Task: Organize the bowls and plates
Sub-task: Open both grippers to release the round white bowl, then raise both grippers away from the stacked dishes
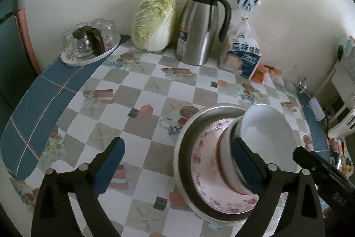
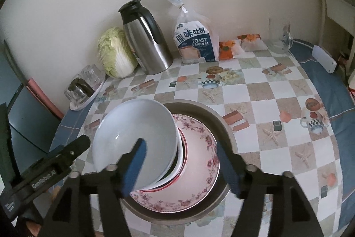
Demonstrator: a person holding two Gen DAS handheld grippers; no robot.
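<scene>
The right claw [image 2: 180, 159] stands open, its left pad over the bowl's hollow and its right pad out beside the stack, neither pressing on anything that I can see. The left claw [image 1: 179, 161] is spread wide too, gripping nothing, with one pad close against the stack's side.

Just ahead of both, the white bowl [image 2: 135, 137] sits atop smaller bowls [image 2: 180, 161] on a floral plate [image 2: 199, 181] in a metal pan [image 2: 213, 114], which rests on the checked surface [image 2: 266, 108]. The white bowl looks tilted (leaning toward the left claw). I judge the risk is a nudge: a pad catching its rim could tip it off, or shove the whole stack askew.
</scene>
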